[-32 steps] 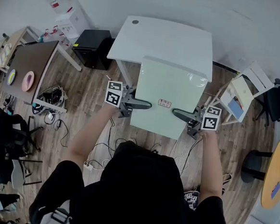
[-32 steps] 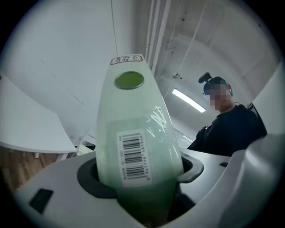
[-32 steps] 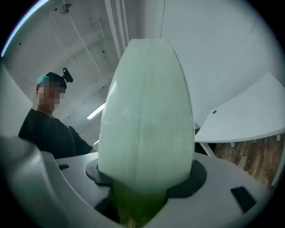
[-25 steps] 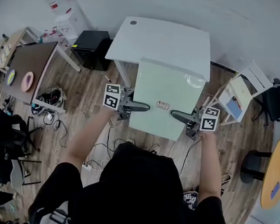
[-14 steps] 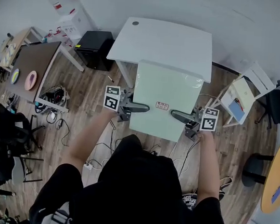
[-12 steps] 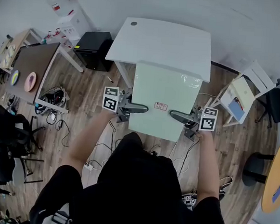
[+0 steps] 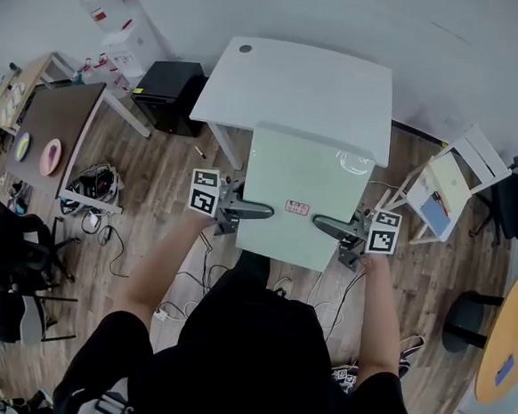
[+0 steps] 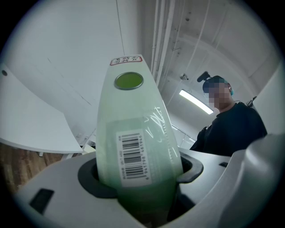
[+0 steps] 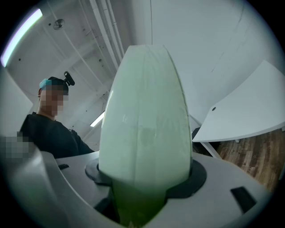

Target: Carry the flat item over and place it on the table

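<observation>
Left tool and right tool each pinch a side edge of the green panel, held level, far edge reaching the white surface. Judged stiff, light, glossy, likely slippery; opposite side-edge grips suit it.

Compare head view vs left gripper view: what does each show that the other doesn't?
Head view only: the right gripper clamped on the pale green board, a black cabinet. Left gripper view only: a barcode sticker on the board, a ceiling light. Both: the left gripper clamped on the board, the white table ahead.
</observation>
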### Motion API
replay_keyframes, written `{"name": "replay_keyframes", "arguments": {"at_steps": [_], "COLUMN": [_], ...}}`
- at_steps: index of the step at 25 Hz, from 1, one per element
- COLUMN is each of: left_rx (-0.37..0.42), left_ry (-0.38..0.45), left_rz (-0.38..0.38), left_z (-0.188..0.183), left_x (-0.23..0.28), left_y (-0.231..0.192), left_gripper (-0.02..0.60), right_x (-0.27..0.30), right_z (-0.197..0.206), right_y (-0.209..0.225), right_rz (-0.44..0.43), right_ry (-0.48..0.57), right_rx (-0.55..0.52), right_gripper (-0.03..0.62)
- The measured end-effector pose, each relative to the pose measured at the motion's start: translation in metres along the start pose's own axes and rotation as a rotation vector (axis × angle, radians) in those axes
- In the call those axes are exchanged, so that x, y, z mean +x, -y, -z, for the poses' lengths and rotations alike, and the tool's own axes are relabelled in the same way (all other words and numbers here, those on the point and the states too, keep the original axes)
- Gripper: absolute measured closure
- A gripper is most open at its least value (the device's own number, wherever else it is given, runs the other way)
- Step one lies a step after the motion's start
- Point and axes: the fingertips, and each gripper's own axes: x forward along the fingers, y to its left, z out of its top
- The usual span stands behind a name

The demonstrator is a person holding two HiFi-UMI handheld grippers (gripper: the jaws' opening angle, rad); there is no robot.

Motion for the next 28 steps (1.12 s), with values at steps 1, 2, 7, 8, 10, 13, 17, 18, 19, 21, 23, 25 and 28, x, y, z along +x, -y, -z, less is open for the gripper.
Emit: {"name": "replay_keyframes", "arguments": {"at_steps": [1, 2, 7, 8, 10, 13, 17, 18, 19, 21, 23, 25, 28], "left_rx": [0.002, 0.009, 0.047, 0.046, 0.041, 0.034, 0.021, 0.02, 0.018, 0.006, -0.015, -0.036, -0.057], "left_ry": [-0.002, -0.005, -0.007, -0.007, -0.01, -0.016, -0.021, -0.02, -0.018, -0.014, -0.012, -0.015, -0.032], "left_rz": [-0.004, -0.006, 0.005, 0.01, 0.021, 0.034, 0.041, 0.044, 0.047, 0.053, 0.062, 0.078, 0.095], "left_z": [-0.006, -0.014, -0.049, -0.056, -0.068, -0.09, -0.116, -0.118, -0.118, -0.124, -0.137, -0.148, -0.152], "left_x": [-0.002, -0.004, -0.011, -0.013, -0.017, -0.032, -0.053, -0.054, -0.055, -0.061, -0.07, -0.078, -0.085], "left_y": [-0.004, -0.008, -0.039, -0.047, -0.063, -0.092, -0.126, -0.129, -0.131, -0.142, -0.164, -0.182, -0.198], "left_gripper": [0.236, 0.236, 0.238, 0.238, 0.238, 0.238, 0.238, 0.238, 0.238, 0.238, 0.238, 0.238, 0.238], "right_x": [0.003, 0.006, 0.022, 0.025, 0.031, 0.049, 0.075, 0.076, 0.077, 0.083, 0.095, 0.105, 0.112], "right_z": [-0.006, -0.013, -0.049, -0.056, -0.069, -0.089, -0.112, -0.114, -0.114, -0.121, -0.135, -0.145, -0.148], "right_y": [0.004, 0.007, 0.034, 0.041, 0.054, 0.081, 0.114, 0.117, 0.119, 0.129, 0.147, 0.163, 0.179], "right_rz": [-0.002, -0.005, 0.0, 0.005, 0.017, 0.034, 0.04, 0.042, 0.044, 0.052, 0.067, 0.09, 0.135], "right_ry": [0.003, 0.005, 0.006, 0.007, 0.012, 0.02, 0.029, 0.029, 0.028, 0.027, 0.03, 0.041, 0.06], "right_rx": [0.001, -0.004, -0.041, -0.042, -0.042, -0.037, -0.024, -0.024, -0.022, -0.011, 0.005, 0.021, 0.044], "right_gripper": [0.293, 0.293, 0.293, 0.293, 0.293, 0.293, 0.293, 0.293, 0.293, 0.293, 0.293, 0.293, 0.293]}}
